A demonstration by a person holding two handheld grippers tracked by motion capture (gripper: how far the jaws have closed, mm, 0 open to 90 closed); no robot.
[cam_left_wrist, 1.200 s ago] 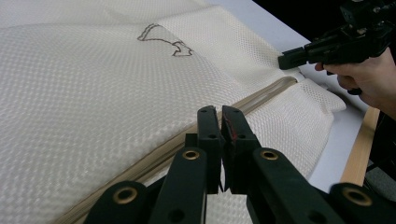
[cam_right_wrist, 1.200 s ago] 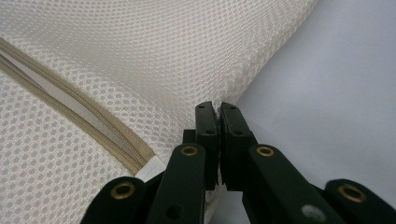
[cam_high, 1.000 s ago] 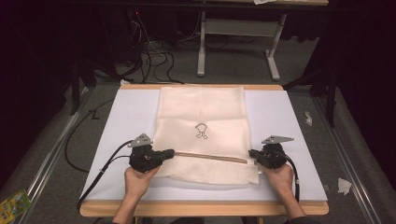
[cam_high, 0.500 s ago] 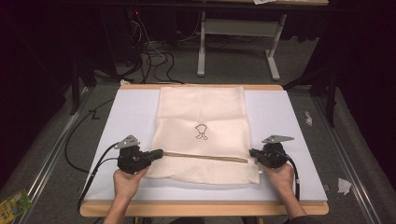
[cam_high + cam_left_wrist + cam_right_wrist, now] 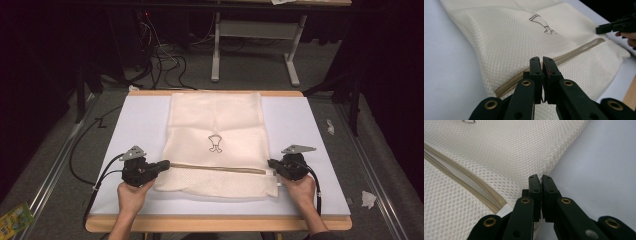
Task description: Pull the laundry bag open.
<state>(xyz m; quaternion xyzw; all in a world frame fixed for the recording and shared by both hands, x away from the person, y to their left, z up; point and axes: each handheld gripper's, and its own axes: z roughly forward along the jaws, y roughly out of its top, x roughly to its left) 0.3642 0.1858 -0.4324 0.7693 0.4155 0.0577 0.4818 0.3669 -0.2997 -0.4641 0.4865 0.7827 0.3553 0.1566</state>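
Observation:
A cream mesh bag (image 5: 215,115) with a small black drawing lies flat on the white board (image 5: 135,125). A beige zipper (image 5: 220,169) crosses its near part from side to side. My left gripper (image 5: 167,163) lies level at the bag's left edge, jaws shut on the zipper's left end (image 5: 509,83); the jaws (image 5: 541,58) hide the pull. My right gripper (image 5: 270,163) lies at the bag's right edge, jaws shut on the hem (image 5: 539,176) just beside the zipper's right end (image 5: 496,203), where the tapes stand slightly apart.
The board sits on a wooden table (image 5: 215,223) with bare white margins left and right of the bag. Cables (image 5: 100,172) trail from the left gripper off the table's left side. A desk frame (image 5: 250,50) stands on the floor beyond.
My left gripper has slid left along the zipper line, from over the bag to its left edge. The right gripper has kept still.

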